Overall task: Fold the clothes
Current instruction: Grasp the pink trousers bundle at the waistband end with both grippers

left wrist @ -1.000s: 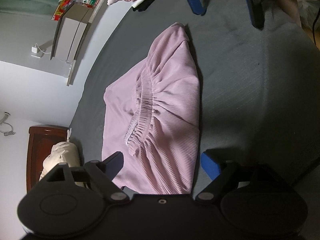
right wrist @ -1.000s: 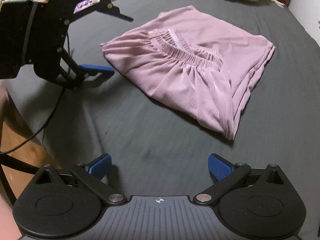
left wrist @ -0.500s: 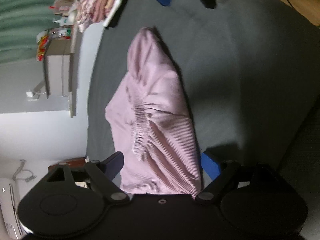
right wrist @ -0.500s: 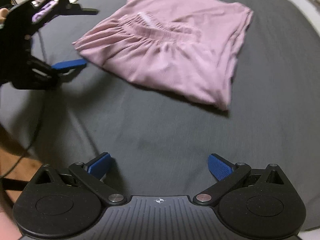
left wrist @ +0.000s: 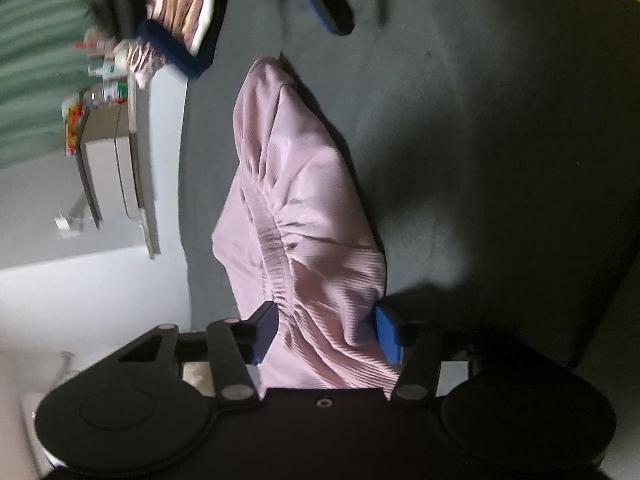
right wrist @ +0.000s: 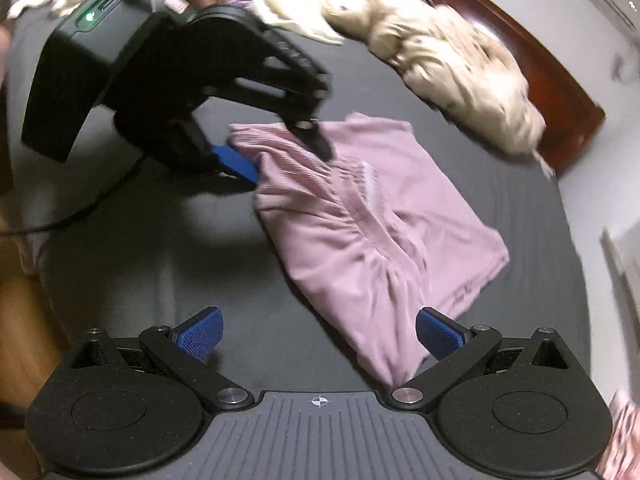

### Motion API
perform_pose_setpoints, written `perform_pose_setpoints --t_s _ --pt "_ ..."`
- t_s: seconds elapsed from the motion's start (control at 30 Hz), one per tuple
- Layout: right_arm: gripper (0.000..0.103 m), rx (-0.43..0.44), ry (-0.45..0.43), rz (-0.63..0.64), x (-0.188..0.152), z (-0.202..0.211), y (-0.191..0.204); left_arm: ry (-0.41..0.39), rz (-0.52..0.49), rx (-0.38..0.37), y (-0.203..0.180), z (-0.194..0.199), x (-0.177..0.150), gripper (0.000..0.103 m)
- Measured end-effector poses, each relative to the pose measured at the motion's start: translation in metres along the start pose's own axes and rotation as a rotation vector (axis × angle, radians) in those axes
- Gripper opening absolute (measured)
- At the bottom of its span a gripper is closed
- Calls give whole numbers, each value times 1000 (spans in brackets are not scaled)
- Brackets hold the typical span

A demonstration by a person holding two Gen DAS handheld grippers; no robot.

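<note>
Dark grey bed [right wrist: 520, 208] carries the pink garment [right wrist: 360, 216] at its middle. Left gripper [left wrist: 326, 328] jaws are closing around a bunched corner; right gripper [right wrist: 318, 334] jaws gape empty. Pinching several layers could drag the whole pile.

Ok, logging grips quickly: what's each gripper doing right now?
Left gripper: closing around the pink ribbed garment.
Right gripper: open, empty.

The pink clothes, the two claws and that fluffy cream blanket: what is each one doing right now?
Pink garment: partly folded, lying rumpled on the dark bed.
Left claw: closing, garment edge between its pads.
Right claw: open, empty, garment corner near one pad.
Cream blanket: heaped by the headboard.
</note>
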State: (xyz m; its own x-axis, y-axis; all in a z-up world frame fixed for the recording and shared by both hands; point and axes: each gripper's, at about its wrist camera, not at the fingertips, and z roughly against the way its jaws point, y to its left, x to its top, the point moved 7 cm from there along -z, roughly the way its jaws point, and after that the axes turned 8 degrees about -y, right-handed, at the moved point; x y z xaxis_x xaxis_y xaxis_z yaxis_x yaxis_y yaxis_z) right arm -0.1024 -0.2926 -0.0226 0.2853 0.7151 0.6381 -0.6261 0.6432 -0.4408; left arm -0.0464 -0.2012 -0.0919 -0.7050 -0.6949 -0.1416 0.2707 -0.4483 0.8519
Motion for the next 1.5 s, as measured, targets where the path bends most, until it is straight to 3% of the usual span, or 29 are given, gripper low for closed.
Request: perform_pose_setpoints --t_s 0.1,0.27,0.53,0.67,0.9,1.07,1.27,1.5 --pt "103 -2 -3 48 2 -6 11 -21 -59 20 -6 7 3 60" --pt "103 10 7 12 -1 -8 11 -1 -37 -56 -9 13 -5 56" --pt "103 -15 -9 -35 9 -15 7 10 25 -207 -13 10 -10 15" --pt "103 -30 -26 12 15 -17 10 14 65 -218 -10 11 -15 15" --pt "103 -105 -99 131 34 -33 20 15 258 -222 23 11 -24 14" --pt "103 -211 -136 115 54 -59 23 9 321 -220 42 10 -28 13" --pt "102 -257 -143 38 71 -85 20 3 451 -229 57 9 -36 13" --pt "102 -345 -119 71 62 -106 5 2 537 -229 63 12 -41 13"
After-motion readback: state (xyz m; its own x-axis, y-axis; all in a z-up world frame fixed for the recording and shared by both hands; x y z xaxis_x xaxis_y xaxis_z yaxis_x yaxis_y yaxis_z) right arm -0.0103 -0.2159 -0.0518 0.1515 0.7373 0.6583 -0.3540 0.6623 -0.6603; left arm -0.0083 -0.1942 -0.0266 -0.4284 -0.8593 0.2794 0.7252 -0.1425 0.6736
